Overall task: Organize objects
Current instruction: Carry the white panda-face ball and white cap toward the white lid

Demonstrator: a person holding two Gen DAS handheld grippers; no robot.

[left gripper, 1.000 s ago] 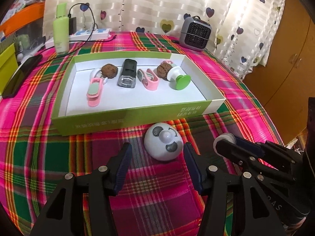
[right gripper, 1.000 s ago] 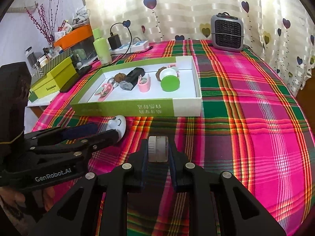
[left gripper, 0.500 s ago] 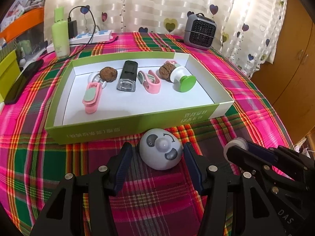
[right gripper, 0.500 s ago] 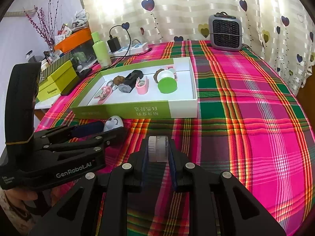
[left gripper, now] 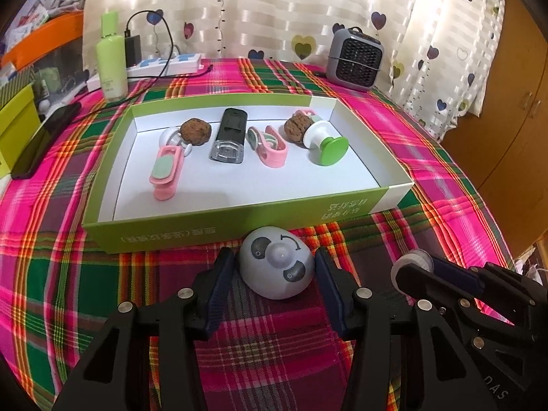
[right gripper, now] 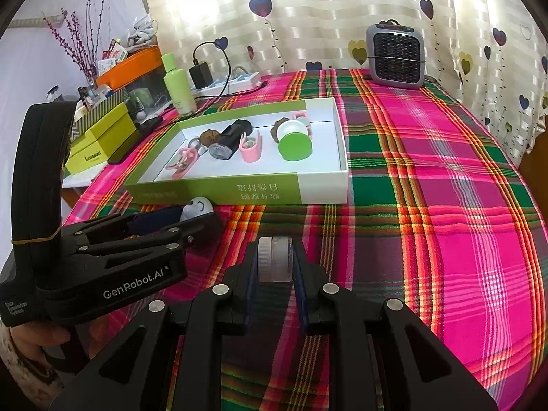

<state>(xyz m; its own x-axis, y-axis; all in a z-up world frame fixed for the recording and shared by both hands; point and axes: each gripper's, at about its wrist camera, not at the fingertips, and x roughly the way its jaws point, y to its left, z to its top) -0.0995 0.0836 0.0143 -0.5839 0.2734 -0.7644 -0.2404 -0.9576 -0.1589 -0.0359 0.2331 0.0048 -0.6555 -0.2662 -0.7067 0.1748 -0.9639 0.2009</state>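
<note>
A white egg-shaped panda-face gadget point(left gripper: 276, 266) lies on the plaid cloth just in front of the green box point(left gripper: 212, 229). My left gripper point(left gripper: 275, 270) is open, its fingers on either side of the gadget with small gaps. My right gripper point(right gripper: 275, 260) is shut on a small clear round jar point(right gripper: 275, 258), held above the cloth; it shows at the right of the left wrist view point(left gripper: 412, 265). The box holds two walnuts point(left gripper: 196, 131), a black device point(left gripper: 228, 135), pink clips point(left gripper: 166, 171) and a green-and-white stamp point(left gripper: 325, 144).
A grey mini heater point(left gripper: 354, 58) stands at the back right. A green bottle point(left gripper: 110, 56), charger and power strip point(left gripper: 164, 63) stand at the back left. A phone point(left gripper: 44, 138) and yellow-green boxes point(right gripper: 97, 145) lie at the left edge.
My left gripper has moved forward so the panda gadget now sits between its fingers. The right gripper keeps holding the jar and has barely moved.
</note>
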